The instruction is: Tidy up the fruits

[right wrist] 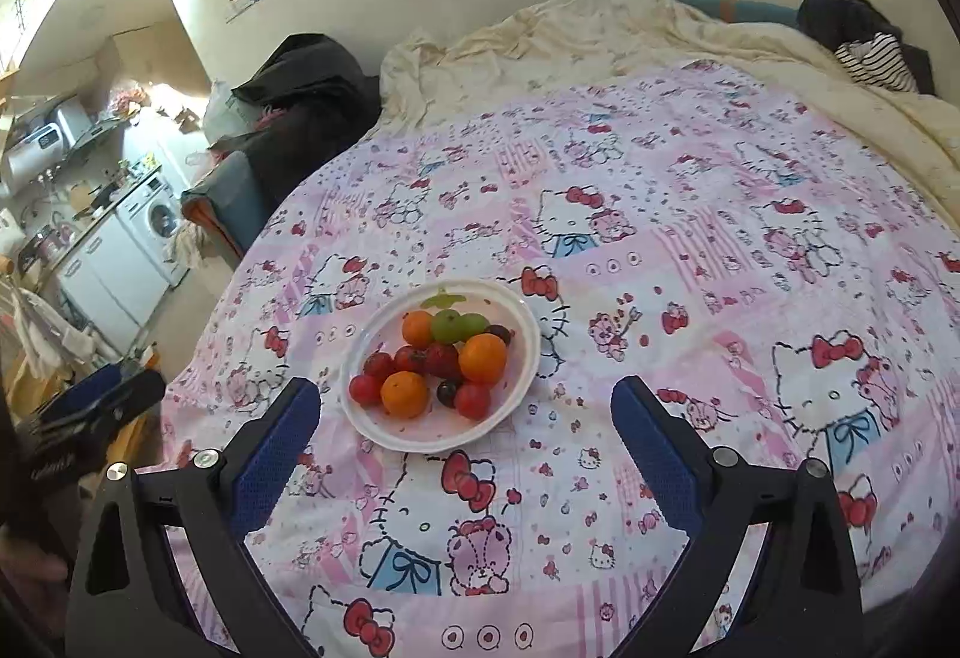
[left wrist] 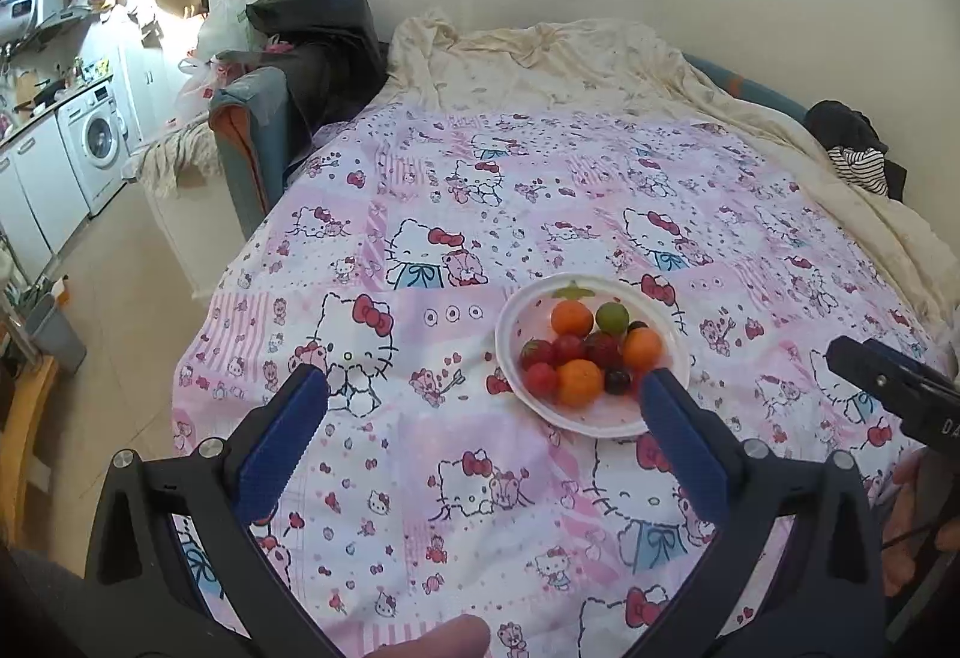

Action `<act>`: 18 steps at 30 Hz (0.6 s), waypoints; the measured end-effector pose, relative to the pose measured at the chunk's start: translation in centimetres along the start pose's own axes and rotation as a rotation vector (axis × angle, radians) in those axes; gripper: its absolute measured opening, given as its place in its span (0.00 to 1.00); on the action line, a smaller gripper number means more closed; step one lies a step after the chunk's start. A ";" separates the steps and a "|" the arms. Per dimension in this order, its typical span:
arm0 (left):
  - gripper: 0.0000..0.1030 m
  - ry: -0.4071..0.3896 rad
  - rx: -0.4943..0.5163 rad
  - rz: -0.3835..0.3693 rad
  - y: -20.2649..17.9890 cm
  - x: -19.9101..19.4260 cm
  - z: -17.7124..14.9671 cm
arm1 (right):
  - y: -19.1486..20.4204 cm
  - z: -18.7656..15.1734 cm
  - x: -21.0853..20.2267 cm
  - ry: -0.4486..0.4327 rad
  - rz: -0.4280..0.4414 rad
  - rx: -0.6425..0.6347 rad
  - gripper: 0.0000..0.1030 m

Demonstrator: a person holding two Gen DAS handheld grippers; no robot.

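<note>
A white plate (left wrist: 522, 325) (right wrist: 522, 358) sits on a pink Hello Kitty bedspread (left wrist: 480, 214). It holds oranges (left wrist: 579, 382) (right wrist: 482, 358), green fruits (left wrist: 612, 317) (right wrist: 447, 326), red strawberries and tomatoes (left wrist: 540, 379) (right wrist: 441, 359) and dark grapes (left wrist: 616, 380) (right wrist: 447, 392). My left gripper (left wrist: 483, 397) is open and empty, above the spread, with its right finger just in front of the plate. My right gripper (right wrist: 465, 406) is open and empty, with the plate's near rim between its fingertips. The right gripper also shows at the right edge of the left wrist view (left wrist: 888, 388).
A crumpled cream sheet (left wrist: 570, 51) lies at the far end of the bed. Dark and striped clothes (right wrist: 864, 39) sit at the far right. A black bag (left wrist: 324, 33) and a blue chair (left wrist: 252, 135) stand left of the bed, with a washing machine (left wrist: 96, 141) beyond.
</note>
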State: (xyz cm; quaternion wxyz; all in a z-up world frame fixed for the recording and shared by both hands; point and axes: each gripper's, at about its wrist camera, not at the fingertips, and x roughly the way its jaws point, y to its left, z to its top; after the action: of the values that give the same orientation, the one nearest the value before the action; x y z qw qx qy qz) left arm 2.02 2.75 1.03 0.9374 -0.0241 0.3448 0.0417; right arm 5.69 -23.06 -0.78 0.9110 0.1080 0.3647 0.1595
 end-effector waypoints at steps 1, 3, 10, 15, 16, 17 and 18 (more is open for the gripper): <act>1.00 -0.001 -0.005 0.006 0.0 0.0 -0.1 | 0.2 -0.2 0.0 -0.005 -0.014 -0.008 0.97; 1.00 -0.004 -0.019 0.001 0.1 -0.1 -0.2 | 0.7 -0.5 0.0 -0.022 -0.038 -0.028 0.97; 1.00 -0.016 0.008 0.016 -0.7 0.5 -0.7 | 2.6 -1.1 0.6 -0.045 -0.082 -0.132 0.97; 1.00 0.000 0.032 0.010 -1.7 1.1 -1.2 | 3.5 -1.4 1.2 -0.046 -0.087 -0.167 0.97; 1.00 0.002 0.030 0.008 -1.7 1.1 -1.2 | 3.6 -1.4 1.3 -0.044 -0.087 -0.169 0.97; 1.00 0.008 0.022 0.001 -1.7 1.2 -1.3 | 3.6 -1.5 1.4 -0.042 -0.087 -0.170 0.97; 1.00 0.012 0.015 -0.004 -1.6 1.2 -1.3 | 3.7 -1.5 1.4 -0.040 -0.087 -0.171 0.97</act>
State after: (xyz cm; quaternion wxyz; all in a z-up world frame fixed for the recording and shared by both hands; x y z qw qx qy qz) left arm 2.26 1.19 -0.68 0.9357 -0.0182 0.3505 0.0370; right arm 4.84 -19.03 -1.59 0.9301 0.0173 0.3358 0.1481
